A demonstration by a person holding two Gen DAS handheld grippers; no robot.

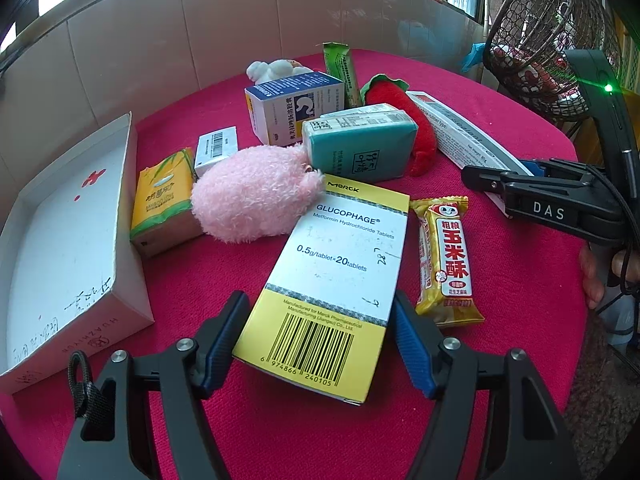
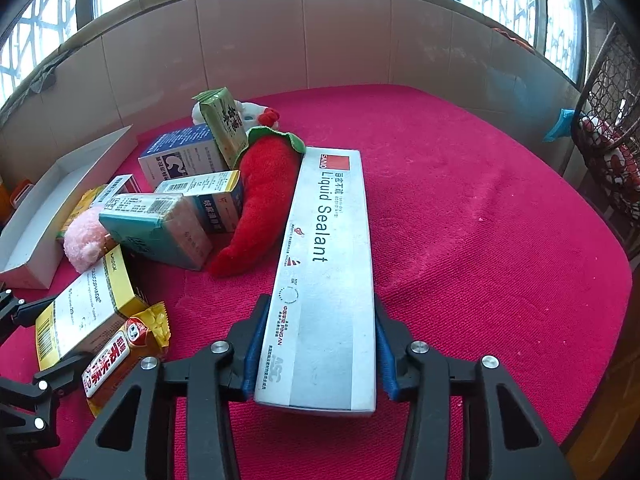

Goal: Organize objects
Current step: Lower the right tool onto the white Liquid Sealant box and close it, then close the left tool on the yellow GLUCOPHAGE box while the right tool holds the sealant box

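A yellow-and-white Glucophage box (image 1: 340, 264) lies on the red cloth with its far end against a pink plush (image 1: 256, 196). My left gripper (image 1: 320, 300) straddles its near end, and both blue pads touch its sides. In the right wrist view, a long silver Liquid Sealant box (image 2: 328, 264) lies flat, pointing away. My right gripper (image 2: 320, 302) is shut on its near end, pads against both long sides. A red plush chilli (image 2: 260, 208) rests against the sealant box's left side.
A yellow snack bar (image 1: 444, 260) lies right of the Glucophage box. An open white box (image 1: 68, 240) stands at the left. Medicine boxes (image 1: 356, 144), a yellow tissue pack (image 1: 160, 200) and a white plush (image 1: 276, 68) crowd the middle. A wire basket (image 1: 548, 40) stands beyond the table's right edge.
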